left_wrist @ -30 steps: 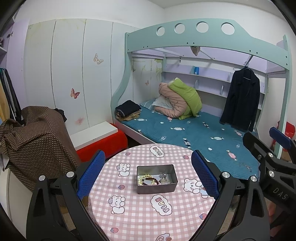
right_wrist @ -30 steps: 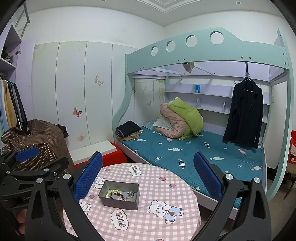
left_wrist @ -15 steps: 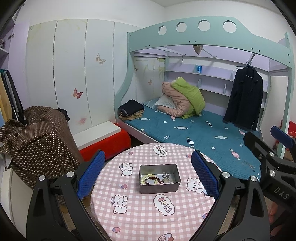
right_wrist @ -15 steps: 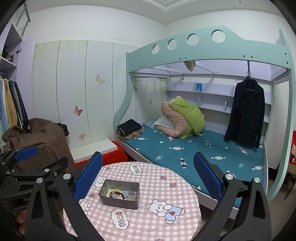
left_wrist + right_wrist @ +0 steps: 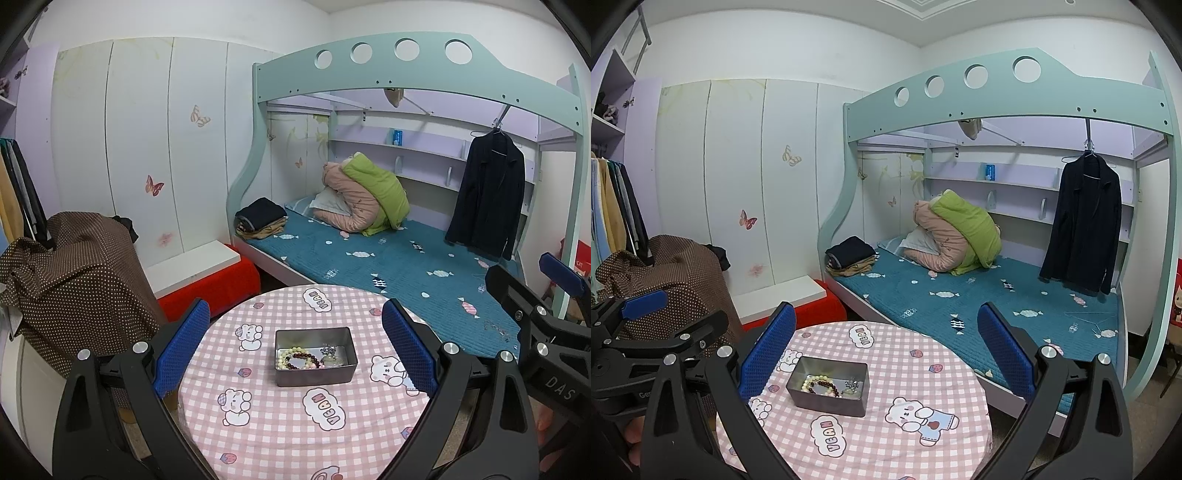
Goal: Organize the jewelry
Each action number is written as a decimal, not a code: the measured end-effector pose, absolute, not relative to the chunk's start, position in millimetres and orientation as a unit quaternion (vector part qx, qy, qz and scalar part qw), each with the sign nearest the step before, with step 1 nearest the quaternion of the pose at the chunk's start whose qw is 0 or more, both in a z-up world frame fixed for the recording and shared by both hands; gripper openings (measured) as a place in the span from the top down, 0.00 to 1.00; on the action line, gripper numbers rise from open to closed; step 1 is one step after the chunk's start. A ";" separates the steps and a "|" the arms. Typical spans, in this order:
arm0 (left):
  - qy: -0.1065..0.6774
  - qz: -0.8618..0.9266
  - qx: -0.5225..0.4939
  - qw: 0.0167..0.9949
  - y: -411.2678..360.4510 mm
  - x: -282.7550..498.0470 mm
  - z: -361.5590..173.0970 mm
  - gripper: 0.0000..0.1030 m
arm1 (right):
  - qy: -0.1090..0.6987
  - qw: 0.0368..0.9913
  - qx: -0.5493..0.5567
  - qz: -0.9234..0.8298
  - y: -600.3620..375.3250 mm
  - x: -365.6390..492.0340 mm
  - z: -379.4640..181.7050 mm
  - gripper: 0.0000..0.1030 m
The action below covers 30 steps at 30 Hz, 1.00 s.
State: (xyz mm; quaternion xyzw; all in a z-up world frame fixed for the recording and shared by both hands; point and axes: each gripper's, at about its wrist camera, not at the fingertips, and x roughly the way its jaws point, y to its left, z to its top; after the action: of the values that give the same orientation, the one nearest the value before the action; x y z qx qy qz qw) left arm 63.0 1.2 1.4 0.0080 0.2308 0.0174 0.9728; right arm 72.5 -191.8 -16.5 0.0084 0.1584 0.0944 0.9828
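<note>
Bedroom table (image 5: 280, 435) | jewelry tin (image 5: 316, 356) between spread left claw (image 5: 293, 350) | right claw (image 5: 886, 354) spread

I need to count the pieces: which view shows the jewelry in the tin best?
Left wrist: the tin sits centred, with the jewelry seen from above. Right wrist shows the same jewelry lower left, more oblique.
</note>
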 end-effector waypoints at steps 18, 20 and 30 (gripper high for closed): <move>0.235 0.027 0.007 0.972 -0.9 66.6 0.8 0.08 | 0.151 0.984 -0.002 0.098 -190.7 73.3 -17.2 0.08; 0.236 0.028 0.006 0.971 -0.2 67.1 0.9 0.08 | 0.151 0.984 -0.002 0.100 -189.8 73.9 -16.5 0.08; 0.240 0.027 0.000 0.970 2.5 69.5 0.8 0.08 | 0.147 0.984 -0.004 0.101 -190.3 75.0 -15.9 0.08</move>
State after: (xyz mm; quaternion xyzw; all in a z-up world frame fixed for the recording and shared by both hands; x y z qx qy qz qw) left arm 69.5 2.5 0.8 -0.0001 0.2403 0.0273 0.9703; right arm 75.0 -190.3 -15.9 -0.0044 0.1469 0.1005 0.9840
